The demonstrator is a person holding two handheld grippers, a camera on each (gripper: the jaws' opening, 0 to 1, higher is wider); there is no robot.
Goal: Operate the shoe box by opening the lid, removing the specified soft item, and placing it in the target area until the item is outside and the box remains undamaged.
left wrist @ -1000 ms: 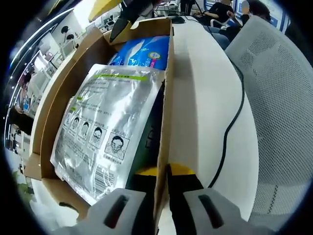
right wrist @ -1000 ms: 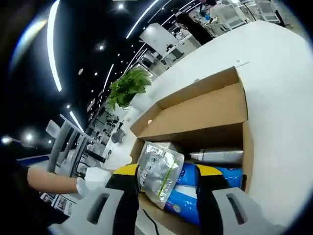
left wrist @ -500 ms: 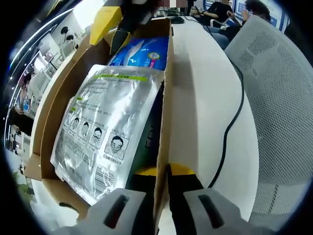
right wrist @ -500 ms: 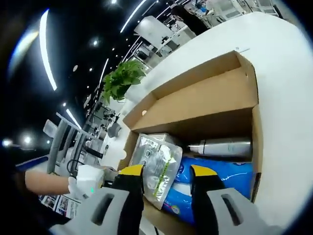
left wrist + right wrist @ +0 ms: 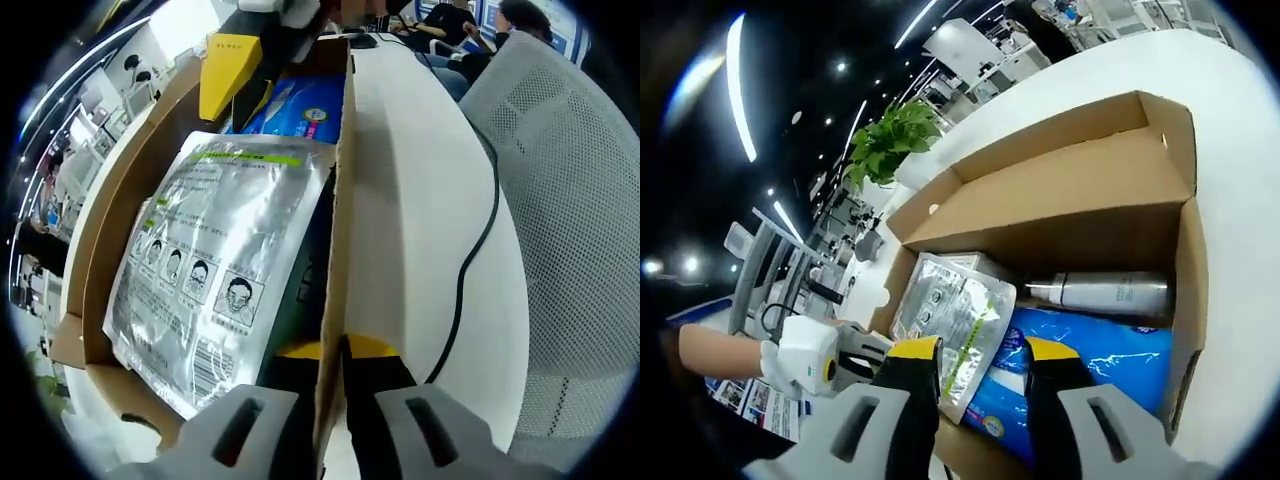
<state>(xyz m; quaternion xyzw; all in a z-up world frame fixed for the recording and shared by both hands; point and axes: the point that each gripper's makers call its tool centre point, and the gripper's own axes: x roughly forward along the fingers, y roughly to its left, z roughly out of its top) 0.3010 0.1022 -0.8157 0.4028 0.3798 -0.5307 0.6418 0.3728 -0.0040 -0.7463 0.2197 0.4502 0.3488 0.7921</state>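
**Cardboard box open, silver pouch still inside**

Brown cardboard shoe box (image 5: 1060, 205) sits on the white tabletop (image 5: 420, 200), lid folded back on the far side in my right gripper view. Inside: silver foil pouch with printed face pictures (image 5: 215, 265), blue plastic soft pack (image 5: 1095, 355), grey metal bottle (image 5: 1105, 292).

My left gripper (image 5: 325, 395) has its jaws nearly together, pinching the box's side wall between them and steadying it. My right gripper (image 5: 980, 365) has jaws moderately apart, nothing between them, hovering over the near rim. It also shows at the far end of the box in my left gripper view.

Key relation: the pouch lies just ahead and left of my right gripper, long axis running along the box length; the blue pack lies right beside it. The right claw is free, so it's probably the one to grab. Which soft item is specified, I can't tell.
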